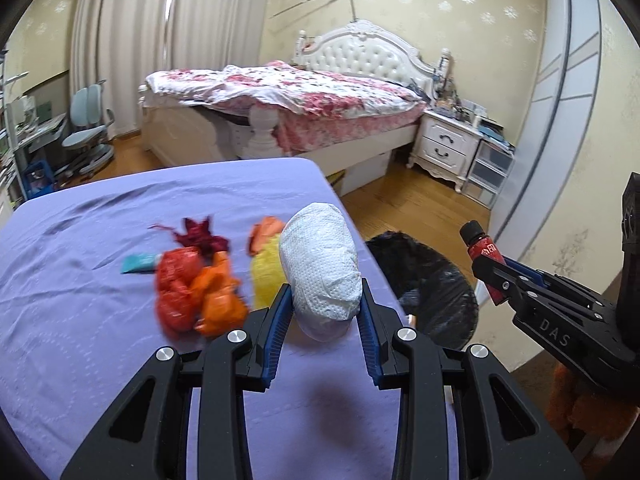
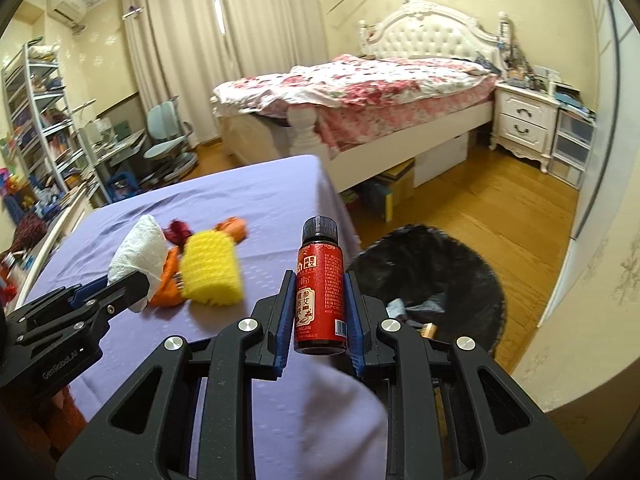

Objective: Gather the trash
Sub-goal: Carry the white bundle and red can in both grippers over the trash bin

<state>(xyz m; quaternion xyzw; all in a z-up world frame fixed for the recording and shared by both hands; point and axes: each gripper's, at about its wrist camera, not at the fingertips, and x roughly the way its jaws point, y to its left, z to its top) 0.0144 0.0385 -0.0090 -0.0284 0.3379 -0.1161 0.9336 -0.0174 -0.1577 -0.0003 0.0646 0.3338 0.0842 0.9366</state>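
Note:
My left gripper [image 1: 325,312] is shut on a crumpled white paper wad [image 1: 320,264] and holds it above the purple-covered table [image 1: 80,320]. My right gripper [image 2: 318,312] is shut on a small red bottle [image 2: 320,292] with a black cap, held upright near the table's right edge. Beyond that edge a bin lined with a black bag [image 2: 440,272] stands on the floor; it also shows in the left wrist view [image 1: 424,280]. On the table lie a yellow sponge [image 2: 210,270], orange and red wrappers [image 1: 196,292], a dark red scrap [image 1: 200,236] and a teal packet [image 1: 138,263].
A bed with a floral quilt [image 1: 280,96] stands behind the table, a white nightstand [image 1: 444,144] to its right. A blue chair [image 1: 86,128] and shelves [image 2: 36,120] are at the left. Wooden floor [image 2: 500,208] lies around the bin.

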